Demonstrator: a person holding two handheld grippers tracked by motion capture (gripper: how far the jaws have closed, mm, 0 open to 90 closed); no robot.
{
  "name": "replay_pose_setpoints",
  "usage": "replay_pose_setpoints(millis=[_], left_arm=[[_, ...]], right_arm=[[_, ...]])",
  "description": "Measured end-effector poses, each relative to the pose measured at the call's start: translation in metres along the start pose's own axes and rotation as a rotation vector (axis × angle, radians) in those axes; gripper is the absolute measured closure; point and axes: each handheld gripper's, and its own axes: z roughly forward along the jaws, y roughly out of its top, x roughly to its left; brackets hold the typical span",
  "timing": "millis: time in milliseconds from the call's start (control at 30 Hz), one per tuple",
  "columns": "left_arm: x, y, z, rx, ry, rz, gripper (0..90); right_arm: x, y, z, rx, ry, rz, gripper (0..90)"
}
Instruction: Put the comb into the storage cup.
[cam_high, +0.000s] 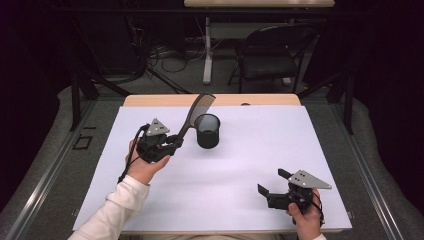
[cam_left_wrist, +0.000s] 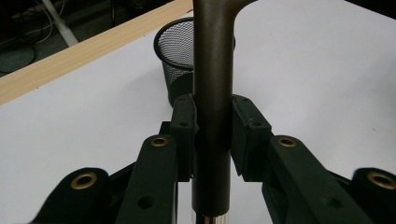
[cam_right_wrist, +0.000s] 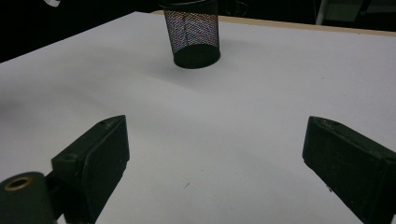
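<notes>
The left hand-held gripper (cam_high: 176, 142) has the comb (cam_high: 196, 111) clamped by its handle, pads pressed on either side, and the comb slants up and away so its toothed head hangs just behind and left of the mesh cup (cam_high: 207, 130), higher than the rim. In the left gripper view the handle (cam_left_wrist: 212, 93) runs straight up between the two pads, and the cup (cam_left_wrist: 180, 60) sits just beyond, a shade to the left of it. The cup is our landmark: it stands upright on the white counter (cam_high: 250, 165), near the far edge. My read is the comb is headed into that cup.

Here's where it could slip. The grip is down at the handle's end, so the long head is a lever; a clip on the rim could twist the comb in the pads or pull it free. The cup looks light and nothing steadies it, so a sideways knock from the head could tip it or skate it toward the far edge. Lowered on this slant, the teeth might well snag the mesh.

The right hand-held gripper (cam_high: 272, 186) sits well to the near right of the cup, jaws spread wide and holding nothing, too far off to brace it
</notes>
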Motion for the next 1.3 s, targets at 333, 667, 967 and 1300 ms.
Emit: replay_pose_setpoints(millis=[333, 667, 967, 1300], left_arm=[[-0.010, 0.003, 0.006, -0.047, -0.006, 0.000, 72.6], [-0.013, 0.003, 0.009, -0.101, -0.023, -0.030, 72.7], [-0.012, -0.001, 0.011, -0.155, -0.028, -0.069, 72.7], [-0.014, -0.005, 0.012, -0.192, -0.016, -0.070, 72.7]], right_arm=[[0.000, 0.000, 0.000, 0.005, -0.002, 0.003, 7.3], [0.000, 0.000, 0.000, 0.006, -0.002, 0.003, 7.3], [0.000, -0.001, 0.001, 0.013, 0.003, 0.003, 8.0], [0.001, -0.001, 0.003, 0.016, 0.009, 0.002, 8.3]])
